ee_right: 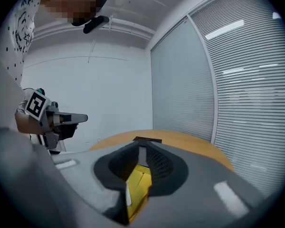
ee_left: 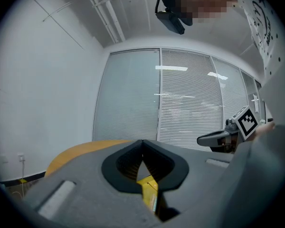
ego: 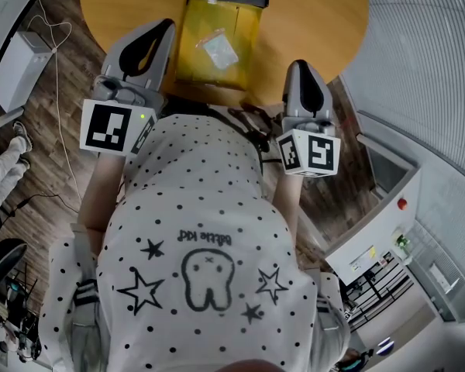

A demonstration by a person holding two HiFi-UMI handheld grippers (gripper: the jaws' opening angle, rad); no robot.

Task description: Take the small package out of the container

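My left gripper [ee_left: 141, 144] is pinched closed, my right gripper [ee_right: 141, 148] parted a crack, both empty. A crinkly clear package [ego: 218, 50] lies in the rectangular yellow container [ego: 187, 53] on the round wooden table [ego: 318, 22].

The person wears a white fabric shirt [ego: 201, 231] with black dots, outlined stars and a cartoon tooth. The left gripper [ego: 164, 26] and right gripper [ego: 298, 65] are grey plastic with black ribbed pads, each bearing a white marker cube [ego: 107, 127] with black squares.
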